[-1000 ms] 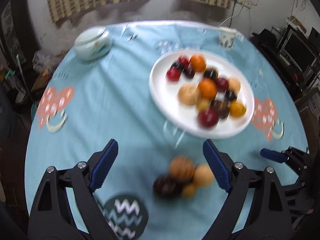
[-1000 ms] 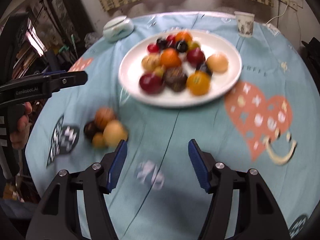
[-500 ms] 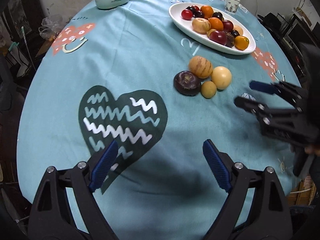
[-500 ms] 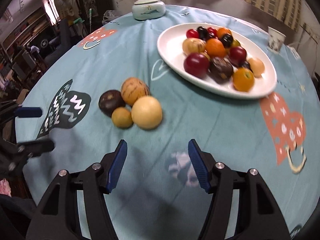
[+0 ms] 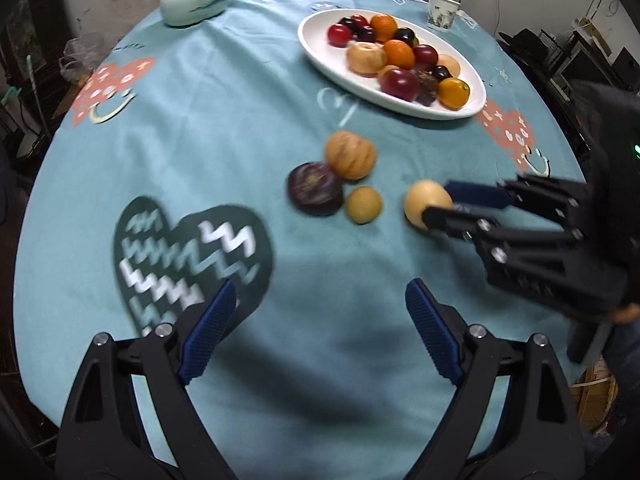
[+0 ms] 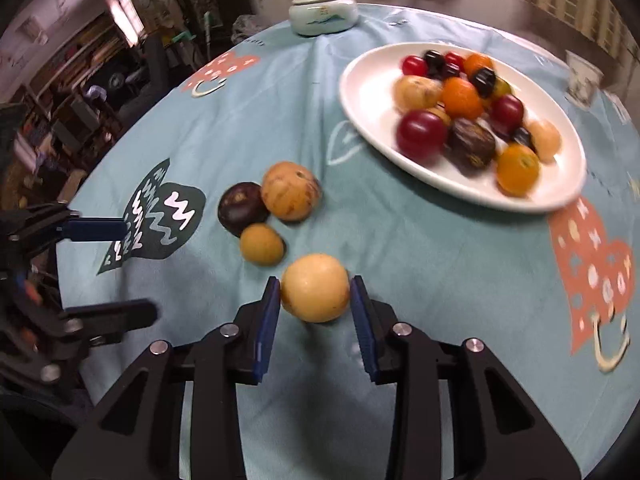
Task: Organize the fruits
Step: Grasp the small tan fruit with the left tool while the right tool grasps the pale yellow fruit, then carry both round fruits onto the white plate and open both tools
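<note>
- right gripper [image 6: 314, 300] clenched on a pale yellow round fruit [image 6: 315, 287]; blue pads touch its left and right sides. skin smooth, faint sheen, slightly darker yellow toward the underside.
- the same fruit in the left wrist view [image 5: 426, 204], at the tips of the right gripper [image 5: 440, 205], right of the other loose fruits and apart from them.
- three loose fruits lie on the teal tablecloth [image 6: 280, 112], just beyond the held one: a small tan round fruit [image 6: 262, 244] nearest, a dark purple fruit [image 6: 242, 207] far-left of it, a larger tan fruit with faint stripes [image 6: 291, 191] touching the purple one.
- white oval plate [image 6: 372, 92] far right, heaped with red, orange, dark and tan fruits; somewhat blurred.
- left gripper [image 5: 316, 330] released, jaws wide, nothing between them, over the near part of the cloth beside a dark green heart print [image 5: 188, 256].
- lidded ceramic pot [image 6: 323, 12] at the far edge; paper cup [image 5: 441, 12] far right.
</note>
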The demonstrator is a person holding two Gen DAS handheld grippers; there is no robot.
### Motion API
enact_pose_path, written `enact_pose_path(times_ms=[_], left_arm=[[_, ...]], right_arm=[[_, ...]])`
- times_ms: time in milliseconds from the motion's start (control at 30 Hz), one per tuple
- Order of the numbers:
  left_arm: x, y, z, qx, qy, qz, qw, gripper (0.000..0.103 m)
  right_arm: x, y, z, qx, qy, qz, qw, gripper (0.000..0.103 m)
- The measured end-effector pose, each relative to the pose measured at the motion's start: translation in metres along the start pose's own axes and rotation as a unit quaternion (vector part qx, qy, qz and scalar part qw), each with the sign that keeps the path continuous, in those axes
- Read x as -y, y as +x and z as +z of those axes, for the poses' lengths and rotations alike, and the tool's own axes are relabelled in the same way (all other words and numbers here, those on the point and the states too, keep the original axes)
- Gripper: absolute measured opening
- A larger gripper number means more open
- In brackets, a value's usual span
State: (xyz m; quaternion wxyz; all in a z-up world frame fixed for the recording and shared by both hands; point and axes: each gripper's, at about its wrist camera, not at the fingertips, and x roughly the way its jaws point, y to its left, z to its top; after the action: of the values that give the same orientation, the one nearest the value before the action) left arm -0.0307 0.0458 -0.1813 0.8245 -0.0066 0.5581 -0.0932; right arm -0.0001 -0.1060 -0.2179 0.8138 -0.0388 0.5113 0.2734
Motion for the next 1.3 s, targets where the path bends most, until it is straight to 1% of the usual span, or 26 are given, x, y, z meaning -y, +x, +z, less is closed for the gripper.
enact_pose_path(times_ms=[33, 100, 167, 267, 333, 367, 400, 433, 500, 600, 633, 667, 700, 733, 767, 800, 833, 867, 900, 933, 1033, 1100, 1167, 1233, 1300], left_arm=[[0.006, 0.006, 0.005, -0.003, -0.003, -0.002, 1.0, 0.084], [0.014, 0.02, 0.016, -0.013, -0.014, -0.006, 0.9998, 0.058], [0.017, 0.035, 0.027, -0.026, -0.038, -0.006, 0.9989, 0.046], [0.018, 0.049, 0.04, -0.033, -0.073, -0.006, 0.9968, 0.045], [0.021, 0.054, 0.047, -0.03, -0.081, -0.009, 0.9962, 0.045], [0.022, 0.056, 0.05, -0.029, -0.082, -0.005, 0.9962, 0.045], [0.023, 0.058, 0.053, -0.028, -0.084, -0.002, 0.996, 0.035], [0.024, 0.06, 0.055, -0.029, -0.083, 0.001, 0.9962, 0.027], [0.025, 0.058, 0.055, -0.031, -0.076, 0.002, 0.9966, 0.027], [0.024, 0.047, 0.047, -0.025, -0.063, 0.003, 0.9977, 0.027], [0.022, 0.042, 0.044, -0.023, -0.062, 0.004, 0.9978, 0.027], [0.018, 0.035, 0.039, -0.019, -0.064, 0.003, 0.9978, 0.027], [0.015, 0.031, 0.037, -0.017, -0.066, 0.003, 0.9976, 0.027], [0.011, 0.026, 0.033, -0.015, -0.07, 0.005, 0.9974, 0.027], [0.006, 0.019, 0.029, -0.012, -0.075, 0.007, 0.9971, 0.027], [0.002, 0.016, 0.025, -0.01, -0.079, 0.01, 0.9968, 0.027], [-0.002, 0.012, 0.021, -0.009, -0.084, 0.014, 0.9963, 0.027], [-0.005, 0.009, 0.017, -0.009, -0.088, 0.016, 0.9959, 0.027], [-0.008, 0.007, 0.014, -0.01, -0.092, 0.018, 0.9955, 0.027], [-0.011, 0.006, 0.011, -0.011, -0.096, 0.019, 0.9952, 0.027], [-0.014, 0.0, 0.007, -0.009, -0.094, 0.018, 0.9953, 0.027], [-0.011, -0.004, 0.008, -0.002, -0.084, 0.017, 0.9963, 0.027], [-0.003, -0.012, 0.01, 0.012, -0.064, 0.018, 0.9977, 0.027], [0.011, -0.023, 0.014, 0.031, -0.031, 0.024, 0.9987, 0.027], [0.023, -0.033, 0.014, 0.047, -0.003, 0.023, 0.9986, 0.027]], right_arm=[[0.005, -0.005, -0.003, 0.003, 0.012, -0.001, 1.0, 0.035], [0.016, -0.014, -0.01, 0.007, 0.026, -0.006, 1.0, 0.035], [0.025, -0.025, -0.018, 0.01, 0.031, -0.01, 0.999, 0.035], [0.033, -0.034, -0.021, 0.016, 0.037, -0.009, 0.999, 0.035], [0.035, -0.035, -0.022, 0.015, 0.034, -0.006, 0.999, 0.035], [0.036, -0.034, -0.022, 0.014, 0.032, -0.006, 0.999, 0.035], [0.036, -0.034, -0.023, 0.012, 0.03, -0.004, 0.999, 0.035], [0.036, -0.034, -0.024, 0.011, 0.027, -0.004, 1.0, 0.035], [0.035, -0.033, -0.023, 0.012, 0.021, -0.004, 1.0, 0.035], [0.031, -0.03, -0.018, 0.01, 0.006, 0.009, 1.0, 0.035], [0.027, -0.026, -0.015, 0.007, -0.003, 0.01, 1.0, 0.039], [0.023, -0.024, -0.012, 0.008, -0.01, 0.004, 1.0, 0.044], [0.019, -0.02, -0.009, 0.011, -0.018, -0.004, 1.0, 0.062], [0.017, -0.018, -0.006, 0.019, -0.021, -0.012, 1.0, 0.066], [0.016, -0.014, -0.002, 0.024, -0.02, -0.011, 0.999, 0.066], [0.016, -0.009, 0.001, 0.02, -0.018, -0.006, 1.0, 0.066], [0.015, -0.001, 0.004, 0.01, -0.021, -0.011, 1.0, 0.065], [0.012, 0.005, 0.005, 0.003, -0.03, -0.02, 0.999, 0.061], [0.01, 0.01, 0.006, -0.003, -0.037, -0.018, 0.999, 0.042], [0.008, 0.015, 0.006, -0.013, -0.042, -0.016, 0.999, 0.036], [0.002, 0.01, 0.005, -0.019, -0.052, -0.012, 0.998, 0.036], [0.002, -0.002, 0.002, -0.009, -0.048, -0.013, 0.999, 0.036], [0.002, -0.02, -0.003, 0.011, -0.03, -0.015, 0.999, 0.036], [0.003, -0.04, -0.012, 0.031, -0.011, -0.014, 0.999, 0.036], [0.002, -0.062, -0.026, 0.051, 0.008, -0.011, 0.999, 0.036]])
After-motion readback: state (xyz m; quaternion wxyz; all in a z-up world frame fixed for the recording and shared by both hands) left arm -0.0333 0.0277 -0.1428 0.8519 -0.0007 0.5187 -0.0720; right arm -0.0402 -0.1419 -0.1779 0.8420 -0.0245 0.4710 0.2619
